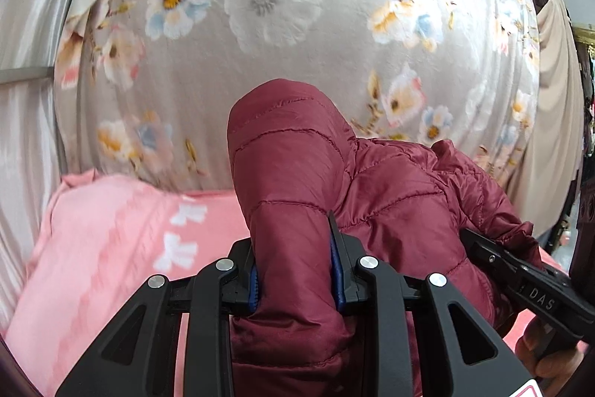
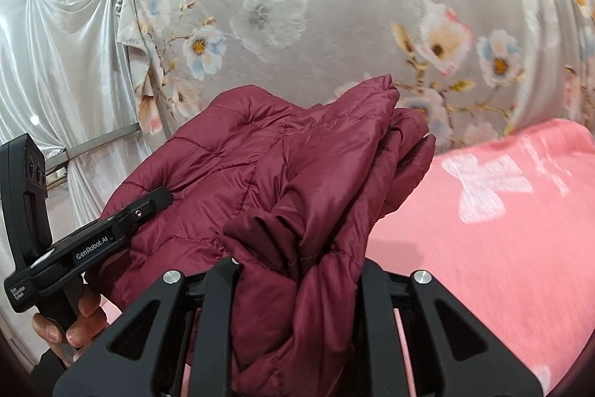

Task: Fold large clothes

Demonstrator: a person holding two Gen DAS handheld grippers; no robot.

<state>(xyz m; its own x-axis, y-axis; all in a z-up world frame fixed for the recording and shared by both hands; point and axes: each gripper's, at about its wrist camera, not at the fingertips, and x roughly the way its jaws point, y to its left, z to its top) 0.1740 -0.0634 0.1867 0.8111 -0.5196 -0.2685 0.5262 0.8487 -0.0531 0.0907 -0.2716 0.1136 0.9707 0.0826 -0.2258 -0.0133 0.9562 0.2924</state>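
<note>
A dark red quilted puffer jacket [image 1: 390,196] is held up above a pink bedspread [image 1: 111,240]. My left gripper [image 1: 295,270] is shut on a thick fold of the jacket, with blue pads pressed on both sides. The right gripper shows at the right edge of the left wrist view [image 1: 520,270], pushed into the jacket. In the right wrist view my right gripper [image 2: 297,270] is shut on a bunched fold of the jacket [image 2: 260,155], which hides its fingertips. The left gripper [image 2: 122,218] grips the jacket's left side there.
A grey floral blanket [image 1: 297,25] hangs as a backdrop behind the bed. A white satin curtain [image 2: 55,62] and a metal rail hang at the left. The pink bedspread [image 2: 483,229] with white bow prints extends to the right.
</note>
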